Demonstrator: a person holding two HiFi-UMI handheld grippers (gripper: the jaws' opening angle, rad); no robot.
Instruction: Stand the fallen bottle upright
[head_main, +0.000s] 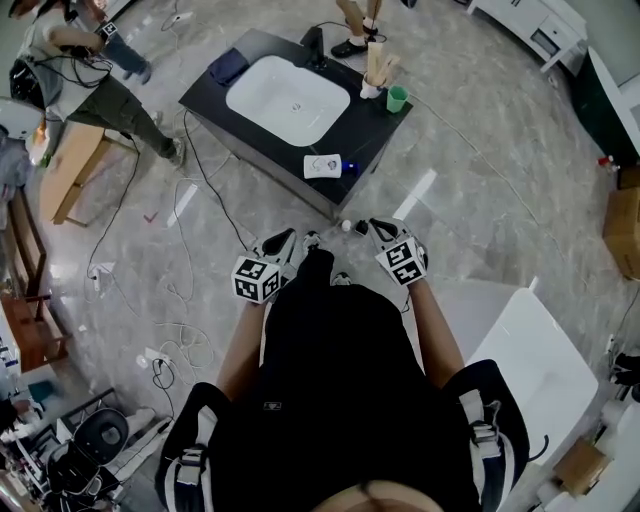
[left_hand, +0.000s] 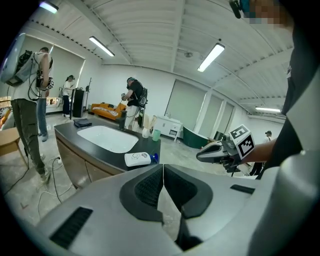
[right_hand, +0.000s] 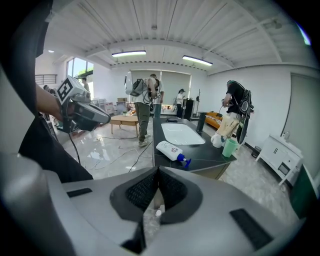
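Left gripper: your left gripper (left_hand: 162, 169) has its jaws pressed together with nothing between them. It is held close in front of your chest (head_main: 290, 241).

Right gripper: your right gripper (right_hand: 157, 172) is also closed and empty. It sits level with the left one and just beside it (head_main: 378, 230).

Gap to the work: there is bare floor between both sets of jaws and the counter (head_main: 372, 140). Neither gripper is over the countertop yet.

Where the bottle is: the bottle (head_main: 323, 166) lies flat on the dark counter near the corner closest to you, in front of the sink (head_main: 288, 98).

Direction from the jaws: from the left gripper view the bottle (left_hand: 139, 159) is ahead and a little left of the jaw line. From the right gripper view it (right_hand: 171, 151) is ahead and a little right.

Long axis: it runs across your line of reach, with the white body to your left and the blue cap (right_hand: 186, 161) to your right.

Nearer hand: neither hand looks clearly closer. I judge that your left meets the body end and your right meets the cap end.

What the move needs: open the jaws before you arrive, then tip the cap end upward.

Watch for: the green cup (head_main: 397, 98) stands well apart, at the back of the counter.
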